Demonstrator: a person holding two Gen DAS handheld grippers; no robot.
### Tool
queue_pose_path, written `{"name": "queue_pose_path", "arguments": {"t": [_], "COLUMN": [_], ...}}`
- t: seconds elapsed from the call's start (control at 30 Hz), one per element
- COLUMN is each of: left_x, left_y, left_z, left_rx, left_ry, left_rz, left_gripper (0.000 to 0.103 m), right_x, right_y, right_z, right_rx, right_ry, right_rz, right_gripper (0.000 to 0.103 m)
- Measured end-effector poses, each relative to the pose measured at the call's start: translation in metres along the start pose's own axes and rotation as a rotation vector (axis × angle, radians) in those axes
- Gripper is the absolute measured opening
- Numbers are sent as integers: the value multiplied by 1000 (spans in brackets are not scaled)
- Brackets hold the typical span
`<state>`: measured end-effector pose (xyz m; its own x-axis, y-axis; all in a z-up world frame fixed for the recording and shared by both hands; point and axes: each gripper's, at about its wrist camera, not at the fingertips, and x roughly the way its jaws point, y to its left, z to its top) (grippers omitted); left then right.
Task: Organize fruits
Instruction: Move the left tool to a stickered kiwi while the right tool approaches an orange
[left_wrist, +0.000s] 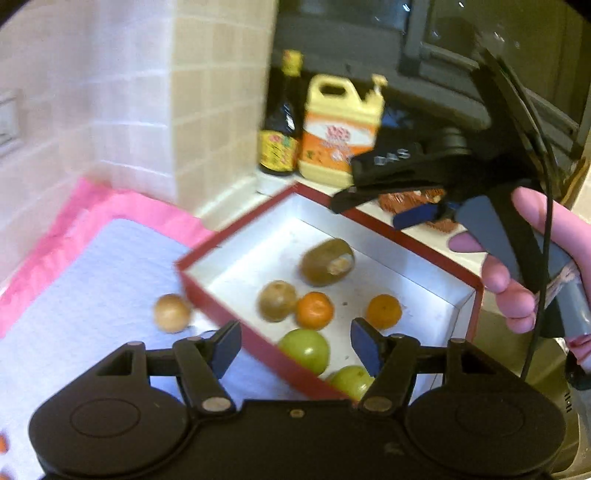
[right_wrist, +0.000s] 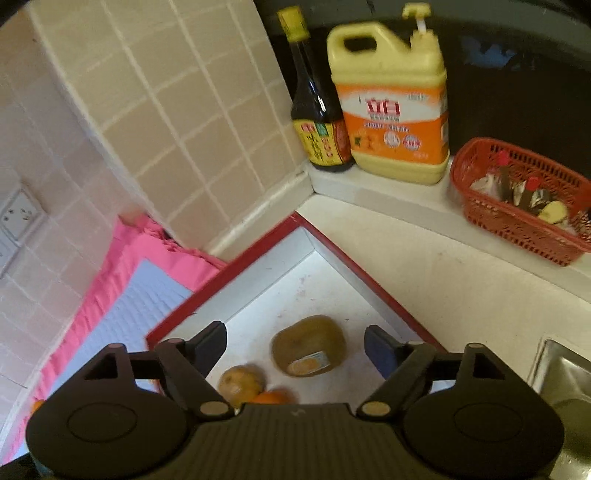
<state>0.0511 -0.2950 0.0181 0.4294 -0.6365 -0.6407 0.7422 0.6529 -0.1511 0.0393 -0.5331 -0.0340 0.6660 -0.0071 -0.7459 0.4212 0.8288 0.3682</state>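
The red-rimmed box (left_wrist: 413, 243) on the bench (right_wrist: 424, 266) holds two kiwis (left_wrist: 328, 261), two oranges (left_wrist: 314, 310) and two green fruits (left_wrist: 306, 350). One brown fruit (left_wrist: 171, 312) lies outside on the mat (left_wrist: 92, 295), beside the box wall. My left gripper (left_wrist: 295, 347) hangs over the box, jaws open and empty. My right gripper (right_wrist: 295, 349) also stands open above a kiwi, holding nothing.

Left black two-finger gripper (left_wrist: 295, 345): jaws apart, empty, angled downward; right black two-finger gripper (right_wrist: 295, 349): jaws apart, empty, held by a bare hand (left_wrist: 517, 266)
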Motion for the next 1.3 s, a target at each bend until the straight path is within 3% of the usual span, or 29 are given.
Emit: {"name": "queue_pose_path", "arguments": {"t": [0.2, 0.33, 0.47, 0.8, 0.93, 1.03, 1.1, 1.23, 1.3], "left_x": [-59, -99, -136, -239, -256, -256, -248, -223, -209], "left_y": [28, 47, 73, 151, 179, 199, 206, 214, 220], "left_z": [-18, -40, -74, -178, -214, -237, -245, -250, -249], "left_rx": [-89, -156, -264, -459, -607, -731, -770, -753, -735], "left_ry": [-70, -130, -146, -111, -75, -68, -65, -7, 21], "left_rz": [107, 217, 319, 626, 726, 718, 695, 691, 689], "left_gripper": [79, 80, 80, 80, 81, 81, 81, 81, 81], "right_x": [-39, -60, -65, -21, 3, 29, 47, 77, 90], "right_y": [48, 86, 130, 252, 293, 317, 329, 345, 352], "right_z": [1, 0, -4, -50, -91, -136, -160, -190, -195], "right_rx": [-58, -55, -72, -288, -385, -487, -541, -589, -584], "right_ry": [-92, -171, -188, -42, 30, 94, 145, 239, 262], "right_rz": [19, 105, 214, 327, 342, 312, 297, 302, 307], "right_gripper": [88, 98, 99, 99, 99, 96, 87, 67, 66]}}
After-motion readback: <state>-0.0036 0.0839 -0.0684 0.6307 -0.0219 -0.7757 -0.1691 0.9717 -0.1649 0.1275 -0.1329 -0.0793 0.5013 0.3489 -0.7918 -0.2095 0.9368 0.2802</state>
